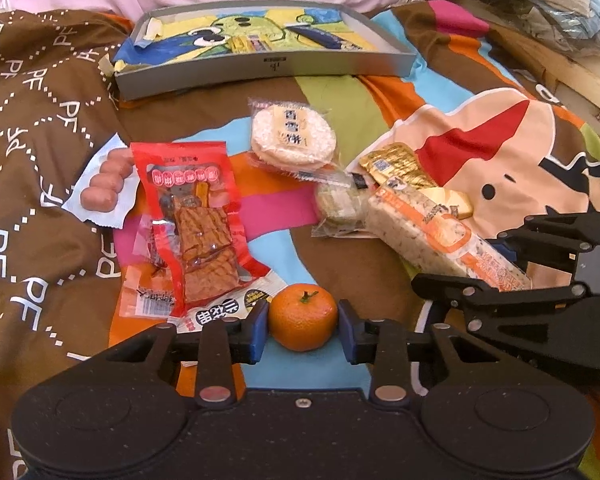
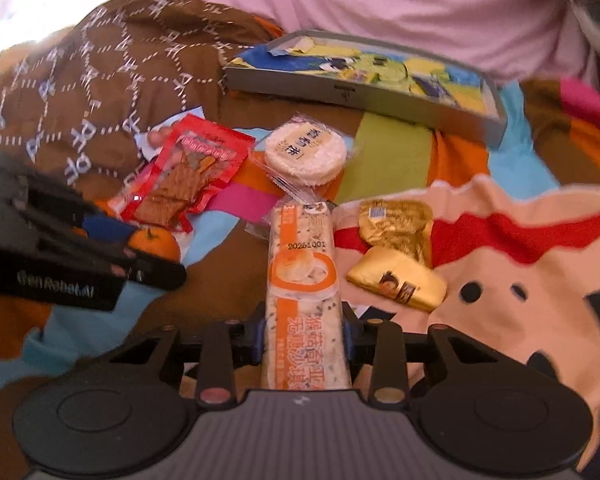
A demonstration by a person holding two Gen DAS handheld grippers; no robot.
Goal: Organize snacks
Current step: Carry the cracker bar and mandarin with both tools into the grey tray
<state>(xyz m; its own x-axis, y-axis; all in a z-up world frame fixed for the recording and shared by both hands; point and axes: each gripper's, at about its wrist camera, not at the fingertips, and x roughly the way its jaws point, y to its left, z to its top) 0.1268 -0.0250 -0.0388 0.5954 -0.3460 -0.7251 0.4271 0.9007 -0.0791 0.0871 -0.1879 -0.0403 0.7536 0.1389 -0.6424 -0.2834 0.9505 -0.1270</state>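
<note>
Tangerine [image 1: 302, 317] between blue pads of left tool [image 1: 303, 326], pads touching both sides, on bedspread [image 1: 40, 160]. Right tool [image 2: 305, 344] clamps orange-white bar [image 2: 302, 280], right of tangerine. Gray tray [image 1: 260, 66] beyond tangerine, open cloth between.

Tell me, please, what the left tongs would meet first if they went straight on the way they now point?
The small round orange mandarin, already sitting between the blue pads of the left tongs. Whether the pads touch it is unclear. Beyond it lies bare bedspread; the clear pack of round white rice crackers looks next, though depth is uncertain.
</note>
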